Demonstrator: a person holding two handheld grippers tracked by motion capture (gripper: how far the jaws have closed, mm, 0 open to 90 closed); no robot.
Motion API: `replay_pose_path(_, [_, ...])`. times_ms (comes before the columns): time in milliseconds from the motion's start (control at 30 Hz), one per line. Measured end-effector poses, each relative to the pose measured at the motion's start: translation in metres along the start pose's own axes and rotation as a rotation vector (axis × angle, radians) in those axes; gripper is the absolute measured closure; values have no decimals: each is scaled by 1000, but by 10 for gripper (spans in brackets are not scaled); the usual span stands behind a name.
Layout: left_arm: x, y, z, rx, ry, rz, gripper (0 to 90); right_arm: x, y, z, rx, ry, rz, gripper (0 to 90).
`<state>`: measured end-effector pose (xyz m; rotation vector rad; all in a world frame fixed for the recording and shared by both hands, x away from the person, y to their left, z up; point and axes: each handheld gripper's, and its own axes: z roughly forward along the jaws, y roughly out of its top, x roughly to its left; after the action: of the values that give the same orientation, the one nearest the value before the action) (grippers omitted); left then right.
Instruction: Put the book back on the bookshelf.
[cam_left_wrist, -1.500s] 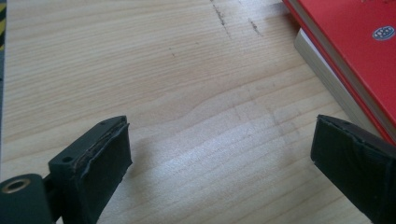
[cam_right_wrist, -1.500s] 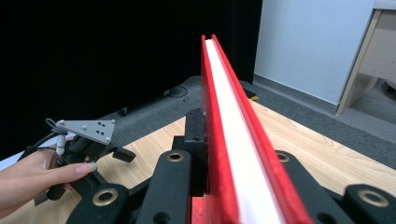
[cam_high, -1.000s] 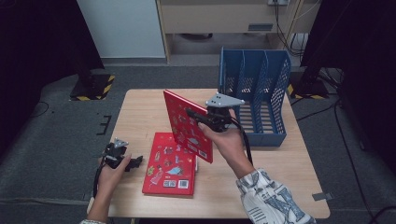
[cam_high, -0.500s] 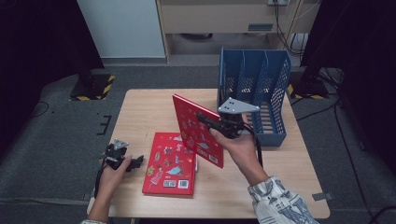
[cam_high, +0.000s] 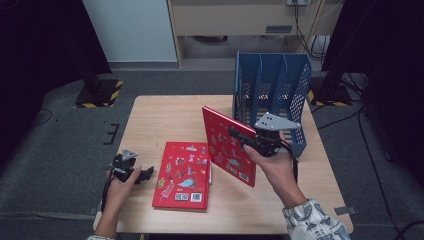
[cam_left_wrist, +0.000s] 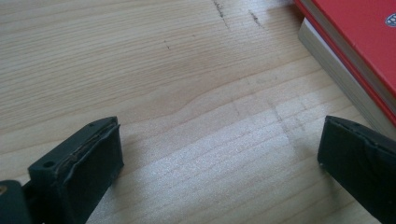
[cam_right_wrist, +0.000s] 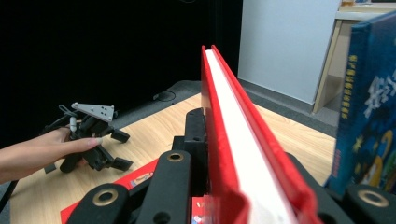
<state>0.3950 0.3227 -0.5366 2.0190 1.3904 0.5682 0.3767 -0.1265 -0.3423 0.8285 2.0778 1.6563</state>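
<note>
My right gripper is shut on a red picture book, held upright and tilted above the table, just left of the blue file rack. In the right gripper view the red book runs edge-on between the jaws of the right gripper. A second red book lies flat on the table on top of another book. My left gripper rests near the table's left front, open; in the left gripper view the left gripper has bare wood between its jaws, and the book stack lies at the upper right.
The wooden table has free room at its back left. The rack stands at the back right corner. A blue book cover stands close at the right of the right gripper view, where the left gripper also shows farther off.
My right hand has carried the upright red book to the right, closer to the blue rack. The left hand and the flat book have stayed put.
</note>
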Motion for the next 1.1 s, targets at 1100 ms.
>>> replay_pose_path(1100, [0, 0, 0, 0, 4, -4, 0, -12, 21, -72, -27, -73, 67, 787])
